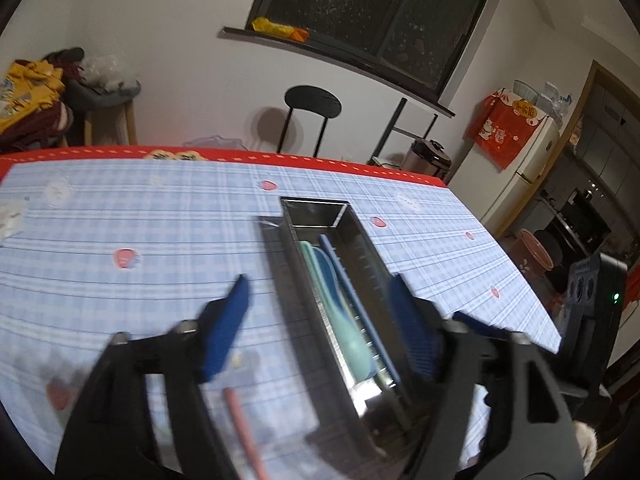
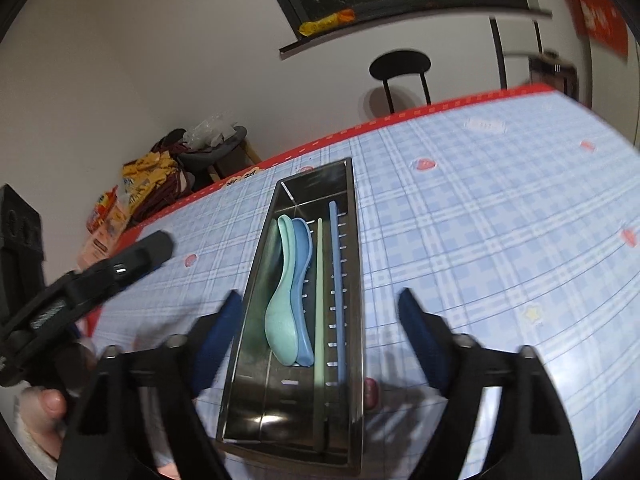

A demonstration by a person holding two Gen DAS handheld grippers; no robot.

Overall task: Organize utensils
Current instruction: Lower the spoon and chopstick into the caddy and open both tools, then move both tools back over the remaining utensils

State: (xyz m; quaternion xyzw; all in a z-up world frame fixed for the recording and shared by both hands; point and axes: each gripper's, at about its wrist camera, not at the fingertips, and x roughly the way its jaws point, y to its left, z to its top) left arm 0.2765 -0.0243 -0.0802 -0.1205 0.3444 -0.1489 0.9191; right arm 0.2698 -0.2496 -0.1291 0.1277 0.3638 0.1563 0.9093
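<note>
A long metal tray (image 2: 352,240) stands on the worktop (image 2: 500,240), which has a blue checked cloth. Inside the tray lie a green spoon (image 2: 280,308), a blue spoon (image 2: 302,252), a green chopstick (image 2: 319,300) and a blue chopstick (image 2: 338,292), side by side. The right gripper (image 2: 320,332) is spread wide above the tray and holds nothing. The left gripper (image 1: 320,320) is also spread and empty. A red chopstick (image 1: 246,432) lies on the cloth, left of the tray.

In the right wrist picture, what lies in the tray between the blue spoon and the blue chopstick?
A pale green chopstick lies lengthwise between the blue spoon and the blue chopstick in the metal tray. The right wrist view shows this clearly.
</note>
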